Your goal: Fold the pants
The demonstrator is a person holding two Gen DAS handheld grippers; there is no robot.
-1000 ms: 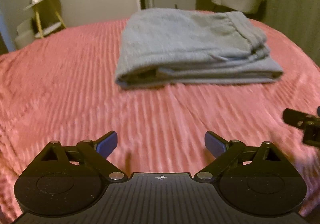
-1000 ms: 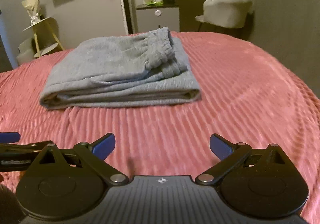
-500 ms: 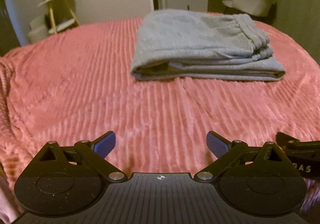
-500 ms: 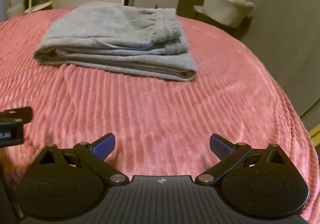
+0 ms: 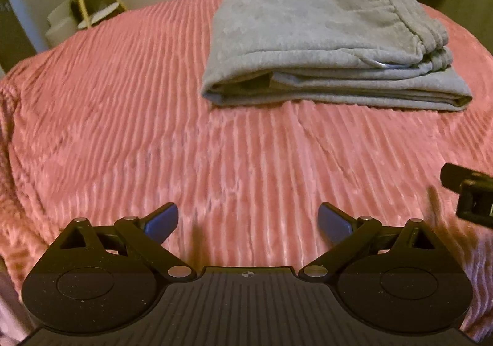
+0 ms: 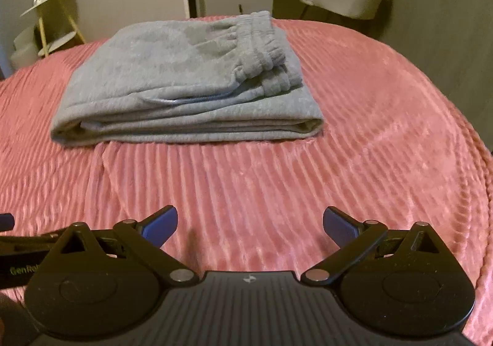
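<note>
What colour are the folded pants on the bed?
Grey, the pants show best in the right wrist view, lying on the ribbed pink bedspread.

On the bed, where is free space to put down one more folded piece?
The pink blanket is bare between the folded pants and both open grippers, left gripper and right gripper. More bare blanket lies right of the pants toward the bed edge, and left of them. Only the pants occupy the middle.

Both wrist cameras sit low over the bed, facing the far wall; each sees the folded pants close ahead.
</note>
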